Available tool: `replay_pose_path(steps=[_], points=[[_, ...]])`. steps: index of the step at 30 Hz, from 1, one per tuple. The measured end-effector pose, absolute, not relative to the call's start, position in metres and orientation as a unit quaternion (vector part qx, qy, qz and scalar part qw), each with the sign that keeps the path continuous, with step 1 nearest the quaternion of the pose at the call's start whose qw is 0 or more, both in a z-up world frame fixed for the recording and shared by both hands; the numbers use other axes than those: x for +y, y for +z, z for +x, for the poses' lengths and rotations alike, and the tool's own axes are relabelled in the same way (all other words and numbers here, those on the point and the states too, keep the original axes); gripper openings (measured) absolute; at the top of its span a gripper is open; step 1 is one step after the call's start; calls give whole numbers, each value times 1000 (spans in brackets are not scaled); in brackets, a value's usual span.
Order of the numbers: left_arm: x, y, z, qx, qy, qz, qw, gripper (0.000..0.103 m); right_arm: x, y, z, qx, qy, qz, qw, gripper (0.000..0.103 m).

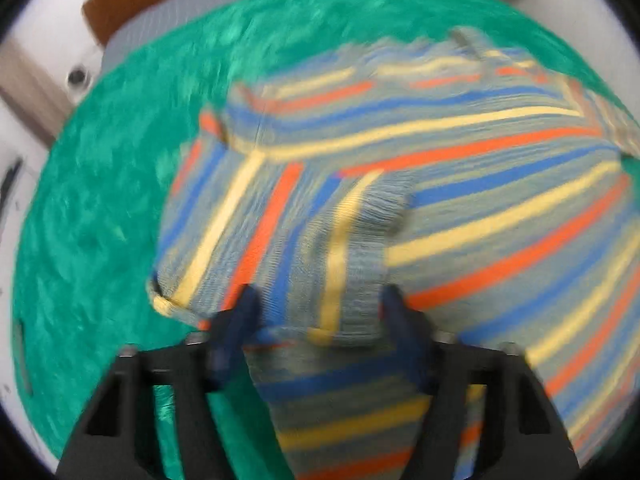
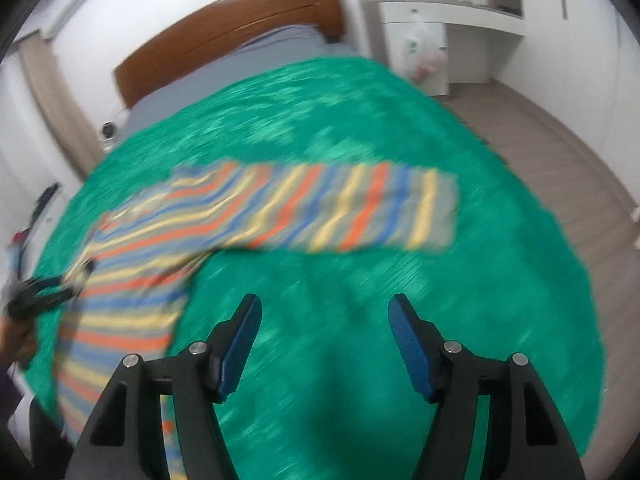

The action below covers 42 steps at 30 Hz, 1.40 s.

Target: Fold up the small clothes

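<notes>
A small striped sweater [image 1: 460,184] in grey, blue, yellow and orange lies on a green blanket [image 1: 100,220]. My left gripper [image 1: 320,304] stands open over its folded-in sleeve, with cloth bunched between the fingers [image 1: 244,312]. In the right wrist view the sweater [image 2: 248,216] lies to the left, one sleeve [image 2: 380,212] stretched out to the right. My right gripper [image 2: 324,320] is open and empty above bare blanket [image 2: 360,128], below that sleeve. The left gripper [image 2: 60,284] shows at the sweater's left edge. Both views are motion-blurred.
The blanket covers a bed with a brown wooden headboard [image 2: 240,20] and grey sheet [image 2: 256,52]. A white cabinet [image 2: 424,44] stands at the back right, over wood flooring [image 2: 552,148]. White walls and a beige curtain [image 2: 56,96] lie to the left.
</notes>
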State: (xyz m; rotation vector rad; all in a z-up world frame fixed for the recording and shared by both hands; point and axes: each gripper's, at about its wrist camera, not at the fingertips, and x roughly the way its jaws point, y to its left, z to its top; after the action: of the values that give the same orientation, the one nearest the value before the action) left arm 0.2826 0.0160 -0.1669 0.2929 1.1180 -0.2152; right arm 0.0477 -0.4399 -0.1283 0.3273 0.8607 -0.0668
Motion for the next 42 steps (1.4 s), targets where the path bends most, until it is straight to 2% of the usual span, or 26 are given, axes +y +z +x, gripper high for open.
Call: replay_pose_path(steps=[1, 3, 8, 13, 19, 27, 29, 30, 32, 33, 34, 38, 42], points=[[27, -163, 284, 527, -100, 105, 837, 11, -431, -131, 42, 415, -28, 154, 896, 65], [52, -147, 285, 524, -82, 51, 846, 3, -412, -137, 29, 416, -20, 138, 899, 65], [151, -102, 284, 468, 47, -28, 882, 3, -391, -150, 8, 420, -13, 132, 898, 65], [240, -119, 290, 481, 191, -92, 850, 2, -384, -158, 16, 418, -24, 133, 898, 66], [243, -163, 298, 509, 221, -59, 830, 2, -382, -171, 22, 425, -42, 123, 896, 65], [259, -169, 289, 506, 216, -87, 831, 2, -393, -182, 21, 435, -61, 140, 888, 66], [262, -169, 287, 504, 210, -94, 832, 5, -394, -184, 22, 437, -64, 138, 887, 66], [267, -169, 285, 501, 207, -105, 833, 11, -394, -185, 23, 438, -64, 138, 886, 66], [278, -166, 277, 499, 208, -126, 832, 33, -396, -185, 23, 439, -64, 140, 885, 66], [286, -161, 269, 497, 220, -133, 829, 59, -397, -184, 22, 440, -65, 141, 884, 66], [291, -158, 262, 496, 232, -130, 827, 75, -398, -182, 23, 446, -65, 140, 882, 66], [303, -135, 234, 483, 262, -59, 833, 73, -409, -168, 23, 454, -70, 113, 881, 66], [276, -101, 238, 470, 169, -7, 866, 74, -422, -144, 40, 450, -58, 99, 885, 71]])
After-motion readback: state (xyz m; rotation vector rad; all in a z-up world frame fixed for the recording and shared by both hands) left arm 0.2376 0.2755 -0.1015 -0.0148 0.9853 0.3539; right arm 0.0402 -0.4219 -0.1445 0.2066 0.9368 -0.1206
